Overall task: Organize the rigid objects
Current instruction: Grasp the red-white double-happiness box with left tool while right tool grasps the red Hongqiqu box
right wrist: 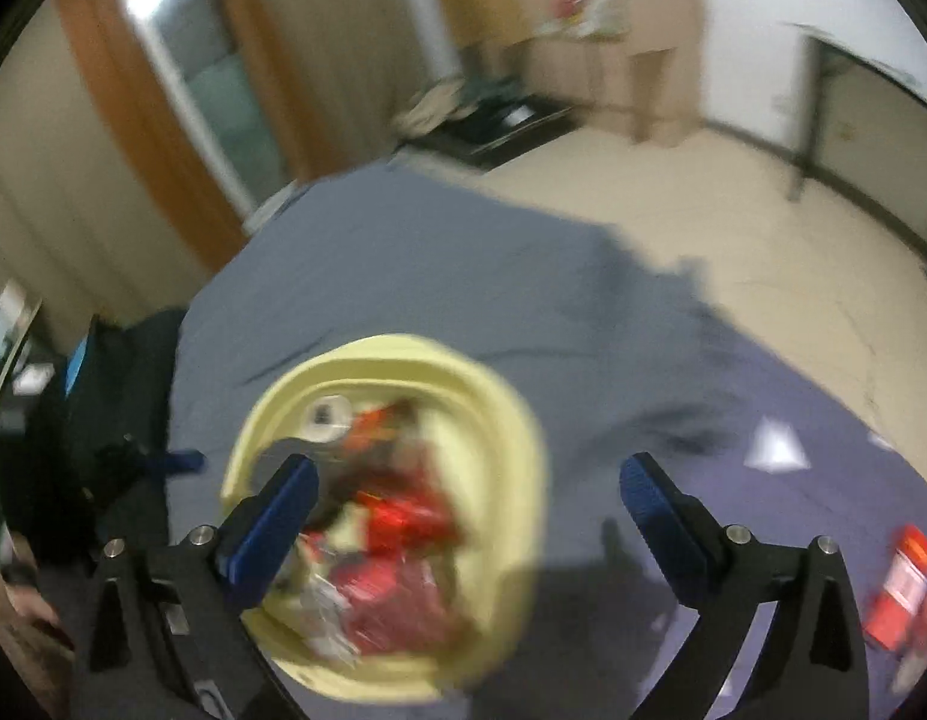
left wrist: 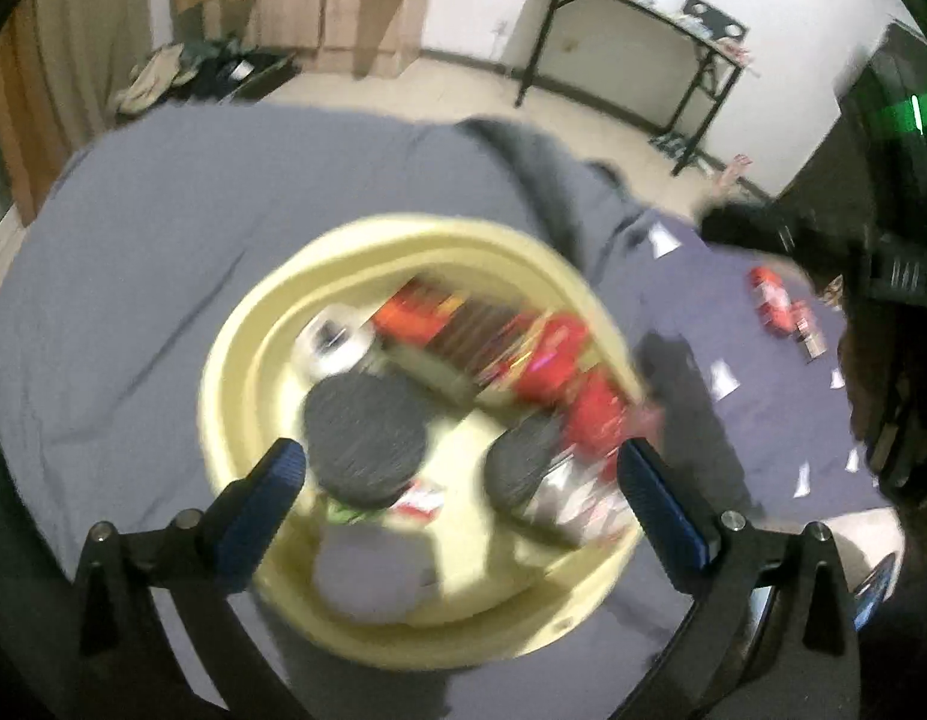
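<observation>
A pale yellow basin (left wrist: pixel 271 306) sits on a grey-blue bedsheet (left wrist: pixel 163 228), blurred in both views. Inside lie two dark-lidded jars (left wrist: pixel 364 432), a white tape roll (left wrist: pixel 334 339), red packets (left wrist: pixel 589 396) and a striped box. My left gripper (left wrist: pixel 463 474) hangs open above the basin with nothing between its blue pads (left wrist: pixel 661 498). In the right wrist view the basin (right wrist: pixel 511 420) lies lower left. My right gripper (right wrist: pixel 469 492) stands open over the basin's right rim and the sheet (right wrist: pixel 463 276), holding nothing.
A red can or packet (left wrist: pixel 772 300) and a small bottle (left wrist: pixel 811 336) lie on the sheet to the right, the red item (right wrist: pixel 901 582) showing at the right wrist view's edge. White paper scraps (right wrist: pixel 775 447) dot the sheet. A black-framed table (left wrist: pixel 631 42) and cardboard boxes (left wrist: pixel 367 6) stand by the wall.
</observation>
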{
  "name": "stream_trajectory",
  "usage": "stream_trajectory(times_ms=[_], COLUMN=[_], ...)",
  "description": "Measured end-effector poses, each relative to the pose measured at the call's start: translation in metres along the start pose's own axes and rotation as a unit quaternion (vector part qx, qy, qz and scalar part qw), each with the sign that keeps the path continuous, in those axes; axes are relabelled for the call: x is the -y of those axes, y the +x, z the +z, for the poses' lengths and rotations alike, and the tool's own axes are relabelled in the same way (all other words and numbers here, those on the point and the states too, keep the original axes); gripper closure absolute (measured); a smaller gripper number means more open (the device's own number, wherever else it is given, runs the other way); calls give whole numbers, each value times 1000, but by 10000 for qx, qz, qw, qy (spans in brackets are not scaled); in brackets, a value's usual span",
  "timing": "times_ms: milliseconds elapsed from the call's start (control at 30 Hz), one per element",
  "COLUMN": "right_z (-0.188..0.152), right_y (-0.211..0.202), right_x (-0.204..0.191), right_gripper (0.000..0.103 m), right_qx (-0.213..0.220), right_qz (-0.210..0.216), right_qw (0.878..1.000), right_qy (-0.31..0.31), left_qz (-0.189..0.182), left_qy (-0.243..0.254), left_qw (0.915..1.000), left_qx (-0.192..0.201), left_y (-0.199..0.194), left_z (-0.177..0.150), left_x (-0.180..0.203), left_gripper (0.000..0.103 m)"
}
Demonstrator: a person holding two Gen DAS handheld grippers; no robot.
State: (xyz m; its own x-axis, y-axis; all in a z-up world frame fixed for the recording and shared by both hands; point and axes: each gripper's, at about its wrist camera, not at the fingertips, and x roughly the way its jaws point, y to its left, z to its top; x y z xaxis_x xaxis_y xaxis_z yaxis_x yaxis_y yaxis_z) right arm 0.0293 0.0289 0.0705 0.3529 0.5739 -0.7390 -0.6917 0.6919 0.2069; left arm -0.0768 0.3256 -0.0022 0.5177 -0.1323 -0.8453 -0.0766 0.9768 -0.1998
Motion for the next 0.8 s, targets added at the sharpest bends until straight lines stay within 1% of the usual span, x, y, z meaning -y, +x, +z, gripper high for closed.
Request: stream_trajectory(times_ms=[33, 67, 167, 267, 300, 333, 400, 433, 467, 500, 533, 567, 600, 633, 700, 767, 800], right_z=[-11, -18, -61, -106, -126, -139, -169, -173, -180, -187, -190, -190, -192, -193, -197, -198, -199], right_y=[-21, -32, -83, -108, -114, -117, -120, -120, -117, -112, -109, -107, -102, -100, -93, -91, -92], right_x=[27, 42, 130, 197, 222, 236, 266, 270, 276, 281, 282, 284, 287, 297, 297, 297, 301], right_gripper=[0, 0, 0, 0, 0, 0, 0, 0, 0, 0, 0, 0, 0, 0, 0, 0, 0], right_qx=[104, 131, 111, -100, -194, -243, -281, -267, -278, -285, -272, -301, -409, -455, -460, -399, -328], right_qz=[-235, -401, -1312, -1876, -2047, -2137, -2224, -2197, -2096, -1948, -1911, -1907, -1956, -1982, -1908, -1967, -1894], right_qw=[9996, 9990, 9904, 9783, 9729, 9696, 9642, 9639, 9649, 9676, 9693, 9702, 9699, 9691, 9706, 9692, 9698], right_qy=[95, 144, 426, 871, 1057, 1167, 1418, 1478, 1558, 1581, 1522, 1465, 1389, 1394, 1391, 1430, 1504], left_qz=[-31, -39, -77, -183, -295, -391, -589, -631, -705, -754, -774, -769, -758, -741, -730, -649, -588], left_qy=[57, 109, 367, 468, 541, 581, 653, 672, 691, 694, 713, 738, 781, 785, 769, 777, 817], left_qw=[10000, 9999, 9993, 9986, 9978, 9972, 9953, 9946, 9932, 9922, 9909, 9900, 9889, 9889, 9885, 9880, 9875], left_qx=[33, 43, 9, -182, -233, -251, -410, -482, -618, -703, -842, -926, -1009, -1023, -1082, -1163, -1210], left_y=[0, 0, 7, 33, 45, 53, 86, 97, 120, 136, 156, 167, 185, 194, 213, 231, 236], left_z=[10, 21, 54, 91, 103, 107, 123, 125, 127, 127, 125, 123, 121, 120, 119, 117, 116], left_x=[13, 18, 69, 129, 156, 170, 222, 236, 261, 277, 296, 309, 327, 334, 353, 367, 371], left_gripper=[0, 0, 0, 0, 0, 0, 0, 0, 0, 0, 0, 0, 0, 0, 0, 0, 0])
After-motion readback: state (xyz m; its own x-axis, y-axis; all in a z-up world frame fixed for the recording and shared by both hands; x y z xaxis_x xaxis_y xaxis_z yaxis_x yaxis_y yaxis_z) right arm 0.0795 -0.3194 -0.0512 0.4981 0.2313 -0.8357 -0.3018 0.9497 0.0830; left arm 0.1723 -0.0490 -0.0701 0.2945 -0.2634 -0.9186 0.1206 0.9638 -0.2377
